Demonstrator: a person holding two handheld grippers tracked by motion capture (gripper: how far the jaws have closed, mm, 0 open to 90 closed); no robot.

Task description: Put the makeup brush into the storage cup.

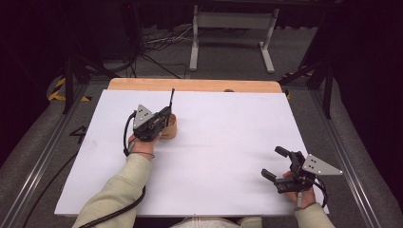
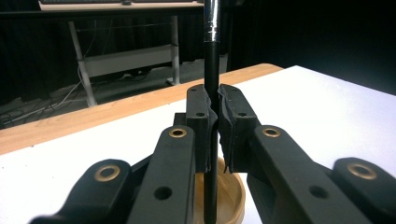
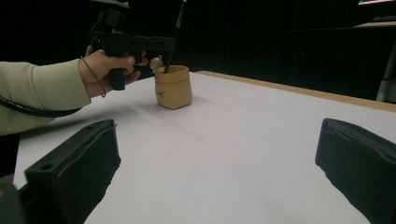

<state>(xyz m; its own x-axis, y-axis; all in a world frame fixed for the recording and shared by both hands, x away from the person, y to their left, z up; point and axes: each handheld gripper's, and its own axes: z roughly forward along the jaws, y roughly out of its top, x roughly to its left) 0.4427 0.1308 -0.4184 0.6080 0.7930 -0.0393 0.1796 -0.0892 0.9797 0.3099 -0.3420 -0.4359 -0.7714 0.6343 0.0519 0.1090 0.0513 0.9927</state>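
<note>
Pinching seen left of centre in high view: thin black rod with silver metal band [image 2: 211, 70] clamped upright between pressed-together jaws of left gripper [image 1: 164, 118]. Rod's lower end dipped inside small tan wooden cup [image 1: 170, 128], cup stood on white table sheet [image 1: 228, 142] directly under gripper. Same cup caught at upper left of right gripper view, rod rising slightly tilted from it. Right gripper [image 1: 275, 164] parked at lower right of high view, jaws spread wide, nothing between them, well apart from cup.
</note>
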